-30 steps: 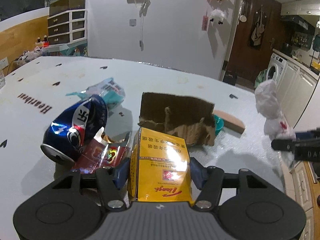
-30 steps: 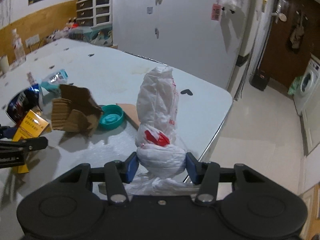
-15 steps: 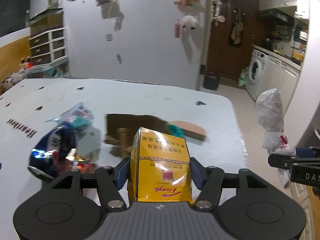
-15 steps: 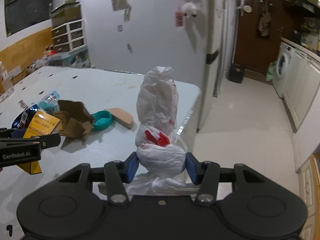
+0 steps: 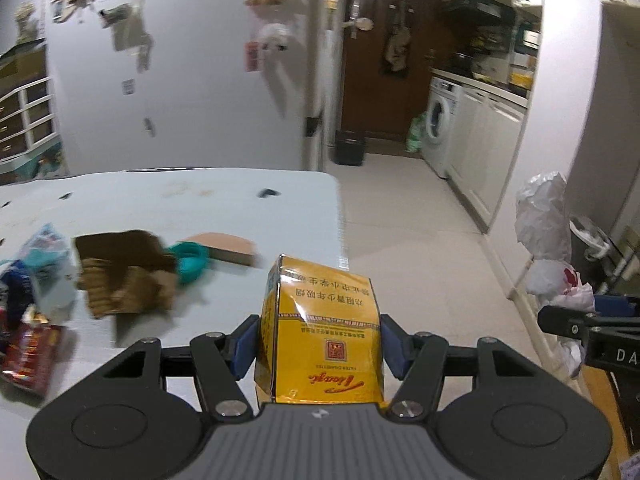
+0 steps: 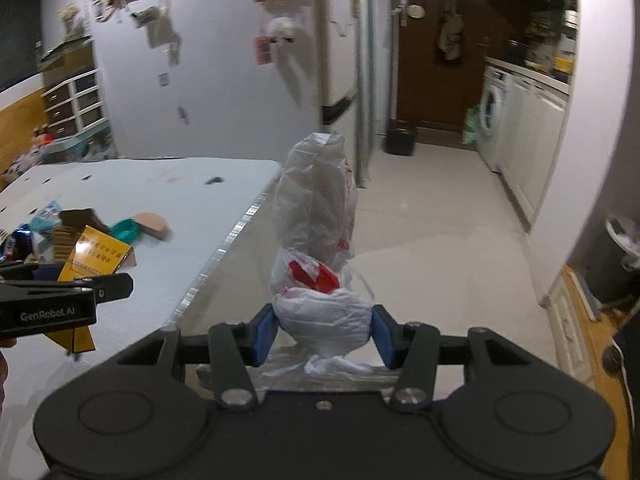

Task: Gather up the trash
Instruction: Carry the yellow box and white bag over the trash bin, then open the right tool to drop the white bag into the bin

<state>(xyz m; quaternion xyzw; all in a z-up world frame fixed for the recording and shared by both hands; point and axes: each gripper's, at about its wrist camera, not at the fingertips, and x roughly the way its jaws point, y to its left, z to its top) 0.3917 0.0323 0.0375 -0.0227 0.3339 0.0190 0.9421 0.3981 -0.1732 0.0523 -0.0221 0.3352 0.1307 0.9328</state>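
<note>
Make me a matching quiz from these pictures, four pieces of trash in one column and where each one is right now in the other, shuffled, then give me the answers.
Things:
1. yellow carton
2. white plastic bag
3. torn cardboard
4. teal lid

Places:
A. lying on the table, just left of the teal lid
B. clamped in the right tongs
C. on the table, against a flat tan piece
D. clamped in the left tongs

Pairs: 1-D, 2-B, 3-A, 4-C
</note>
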